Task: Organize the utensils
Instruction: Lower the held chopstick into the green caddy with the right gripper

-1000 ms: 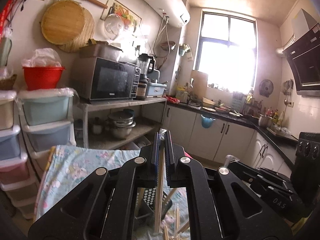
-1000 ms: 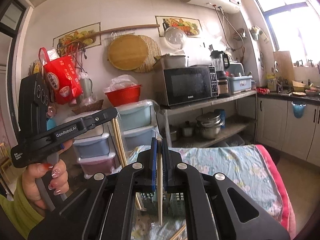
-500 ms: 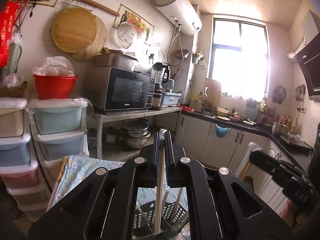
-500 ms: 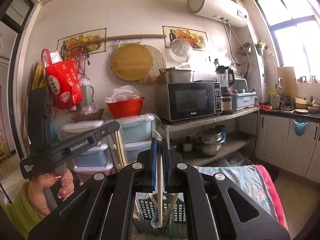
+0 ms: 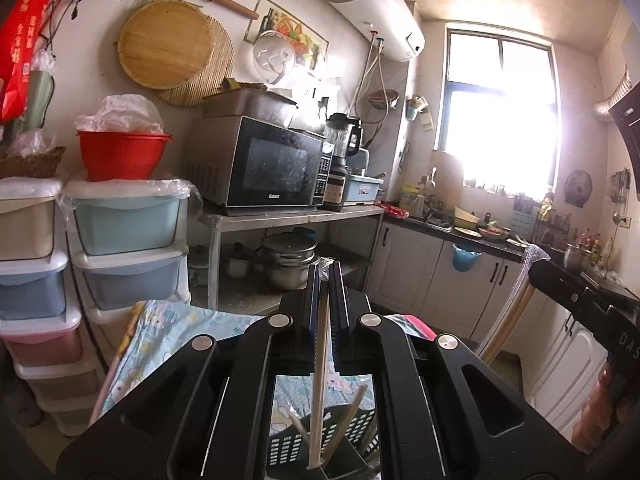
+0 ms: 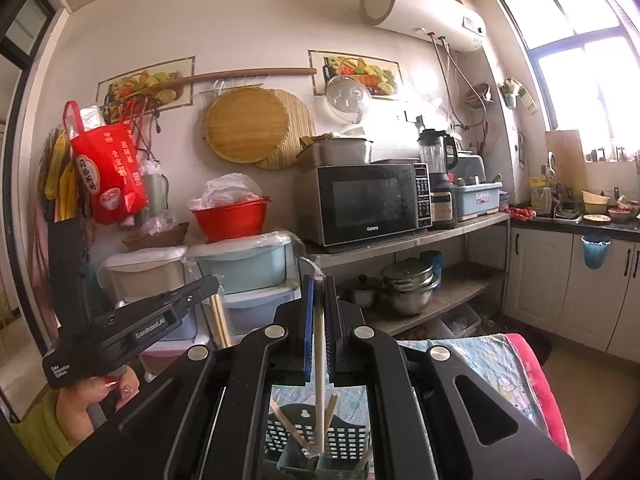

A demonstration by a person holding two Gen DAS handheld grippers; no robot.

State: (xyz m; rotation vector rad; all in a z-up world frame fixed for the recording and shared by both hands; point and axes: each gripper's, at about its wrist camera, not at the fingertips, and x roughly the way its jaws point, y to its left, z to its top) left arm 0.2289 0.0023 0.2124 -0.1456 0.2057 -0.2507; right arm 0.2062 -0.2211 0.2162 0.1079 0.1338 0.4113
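Observation:
My left gripper (image 5: 325,276) is shut on a wooden chopstick pair (image 5: 320,380) that hangs down, its tip at the mouth of a black perforated utensil basket (image 5: 288,446). Two other chopsticks (image 5: 352,404) lean inside the basket. My right gripper (image 6: 319,280) is shut on a pale chopstick pair in a clear wrapper (image 6: 319,360), whose lower end also reaches into the basket (image 6: 348,440). Each gripper shows in the other's view: the right one (image 5: 580,296) at the right edge, the left one (image 6: 132,332) at the left, held by a hand (image 6: 100,396).
The basket stands on a table under a light-blue patterned cloth (image 5: 168,332) with a pink edge (image 6: 536,380). Behind are stacked plastic drawers (image 5: 128,240), a steel shelf with a microwave (image 5: 276,164) and pots (image 6: 408,284), and kitchen counters (image 5: 472,236) to the right.
Both grippers have shifted across the table with their chopsticks. The basket now sits right under both, and the chopstick tips hang at its opening instead of beside it.

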